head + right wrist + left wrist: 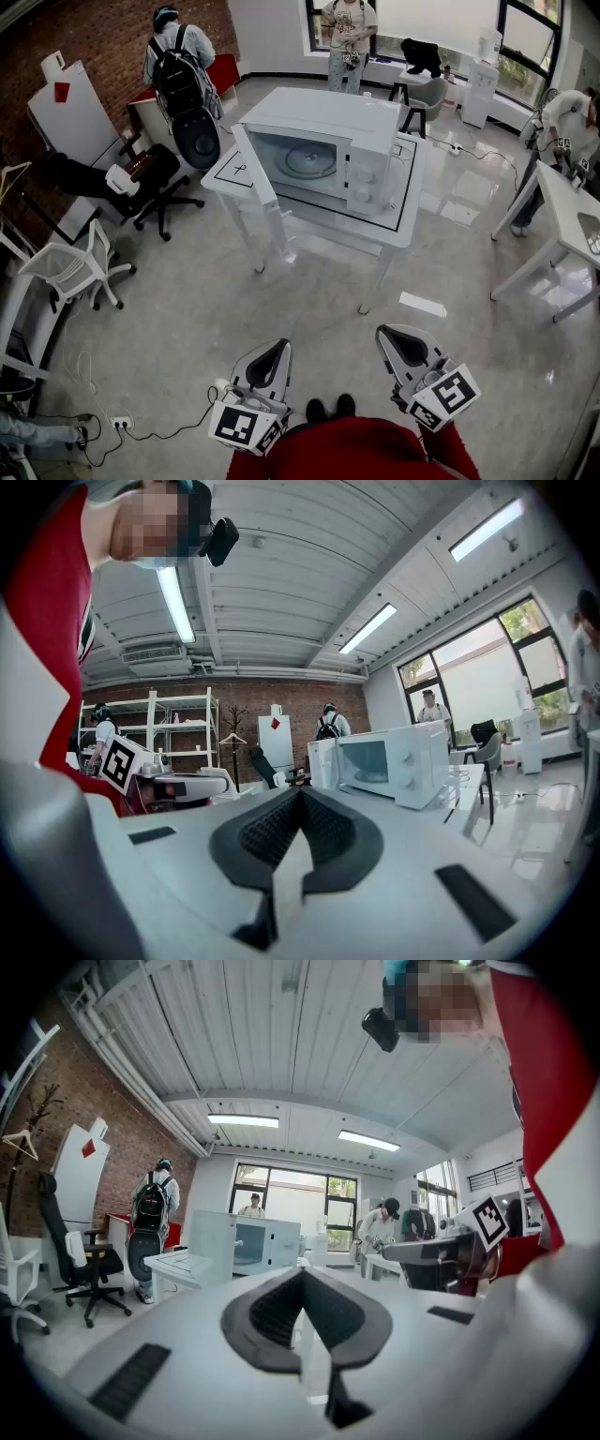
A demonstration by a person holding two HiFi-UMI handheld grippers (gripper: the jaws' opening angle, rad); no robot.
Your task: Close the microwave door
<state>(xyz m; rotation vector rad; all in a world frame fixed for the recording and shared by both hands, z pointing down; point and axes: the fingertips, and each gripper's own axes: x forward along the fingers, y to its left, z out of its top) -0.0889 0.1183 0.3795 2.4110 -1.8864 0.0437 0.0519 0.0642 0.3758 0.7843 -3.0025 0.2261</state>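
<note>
White door [255, 167] stands swung wide at the left of the microwave [323, 141] in the head view. It is probably best to step close and push its outer face steadily with a closed tip. The bench [405, 223] carrying it lies well ahead of both tools. Left gripper view: the left hand-held gripper [302, 1283] is clenched, empty. Right gripper view: the right hand-held gripper [298, 803] likewise, microwave well apart ahead.

White microwave [328, 127] (door [255, 167] wide open)
</note>
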